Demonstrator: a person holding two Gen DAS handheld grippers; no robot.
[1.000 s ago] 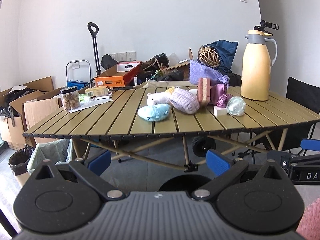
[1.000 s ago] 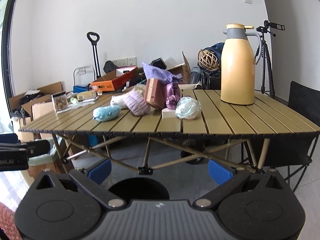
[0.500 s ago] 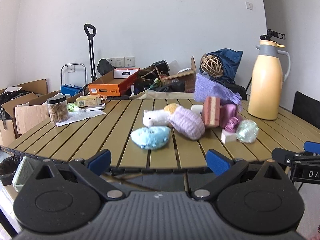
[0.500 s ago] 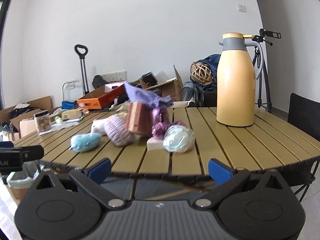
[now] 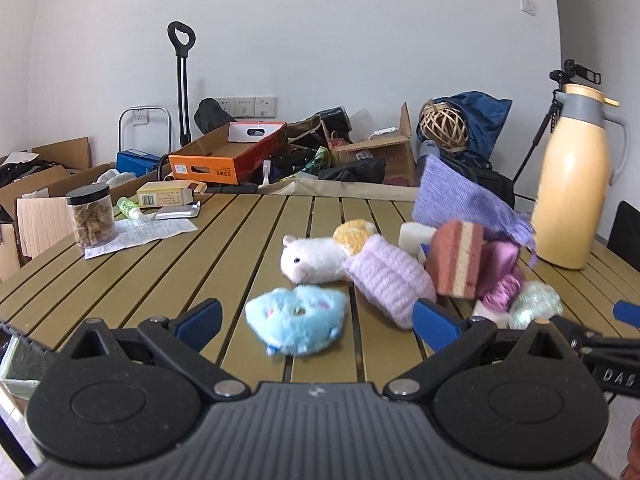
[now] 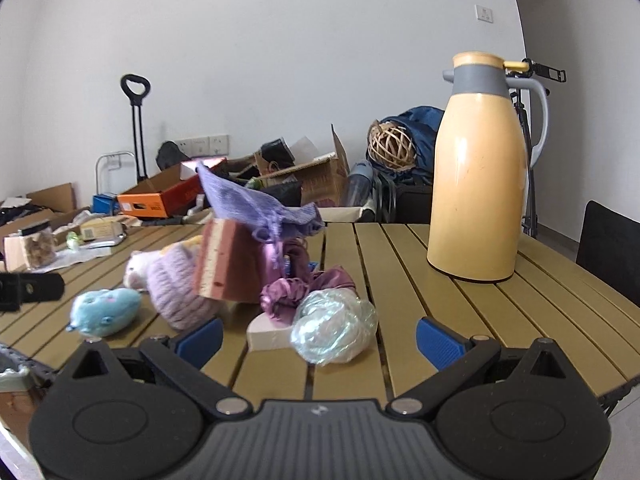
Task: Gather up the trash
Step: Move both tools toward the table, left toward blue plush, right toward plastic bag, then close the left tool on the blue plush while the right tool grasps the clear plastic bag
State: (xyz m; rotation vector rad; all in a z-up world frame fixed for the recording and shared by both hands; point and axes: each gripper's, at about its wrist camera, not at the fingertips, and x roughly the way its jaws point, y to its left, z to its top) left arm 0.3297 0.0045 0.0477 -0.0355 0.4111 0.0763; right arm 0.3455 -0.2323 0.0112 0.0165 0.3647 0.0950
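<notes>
Risk I saw: right gripper [image 6: 318,338], spread and empty, sat just short of the wrap ball [image 6: 334,332]; crinkly film would slip or drag the scrunchie [image 6: 292,294] touching it. Left gripper [image 5: 316,320], also spread, framed the blue plush [image 5: 297,319], fuzzy, probably not trash. Table [image 5: 224,248] was slatted, so thin bits could snag.

Two low wrist views, side by side, facing one slatted table [image 5: 240,248].
</notes>
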